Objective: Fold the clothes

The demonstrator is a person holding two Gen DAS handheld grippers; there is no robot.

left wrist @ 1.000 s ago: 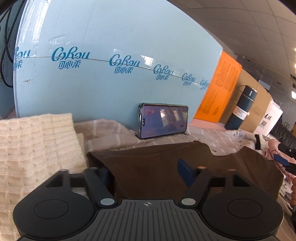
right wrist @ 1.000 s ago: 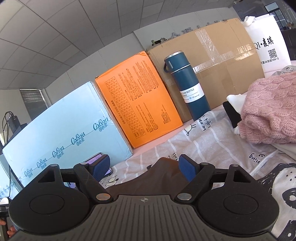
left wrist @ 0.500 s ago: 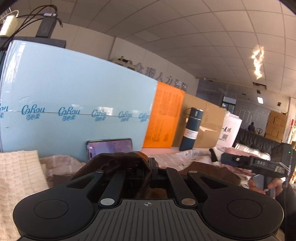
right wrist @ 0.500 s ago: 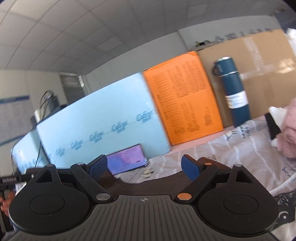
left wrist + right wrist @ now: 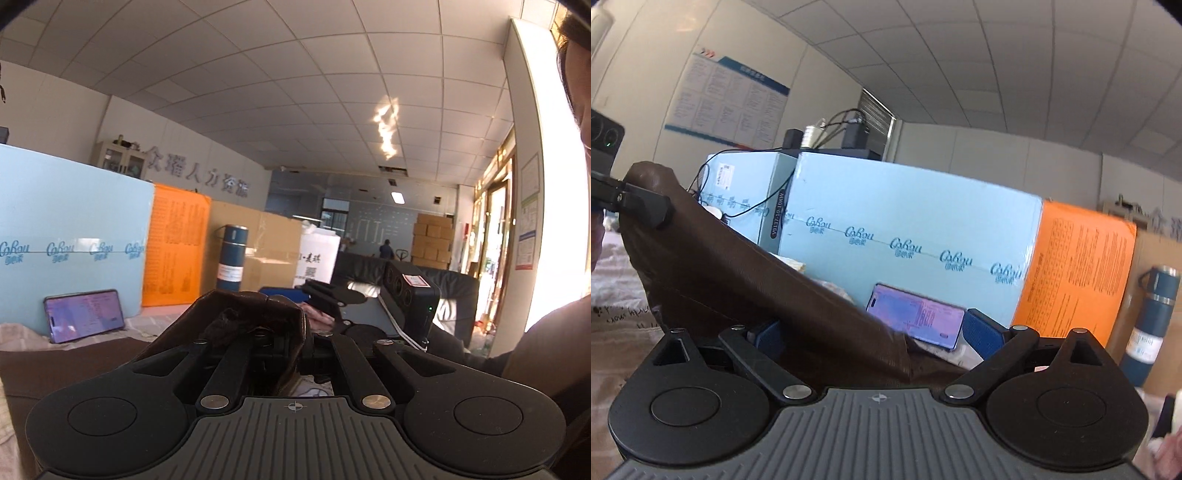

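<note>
A dark brown garment [image 5: 243,321] is bunched over my left gripper [image 5: 280,343], which is shut on it and holds it raised. In the right wrist view the same garment [image 5: 746,280] hangs stretched from the left gripper [image 5: 646,206] at the upper left down across my right gripper [image 5: 875,332]. The right gripper's blue pads [image 5: 982,332] stand wide apart, with the cloth lying between them, not clamped. In the left wrist view the right gripper [image 5: 332,295] sits just beyond the bunched cloth.
Light blue boxes [image 5: 905,221], an orange box [image 5: 1075,273], a cardboard box [image 5: 269,251] and a blue flask [image 5: 231,258] line the back. A phone [image 5: 85,314] leans on the blue box. A pink knit [image 5: 1171,446] lies at the right. A person's shoulder [image 5: 546,332] is close right.
The left gripper closed on the brown garment and lifted it off the surface, tilting upward. The right gripper swung left and stayed open, with the cloth now draped across it.
</note>
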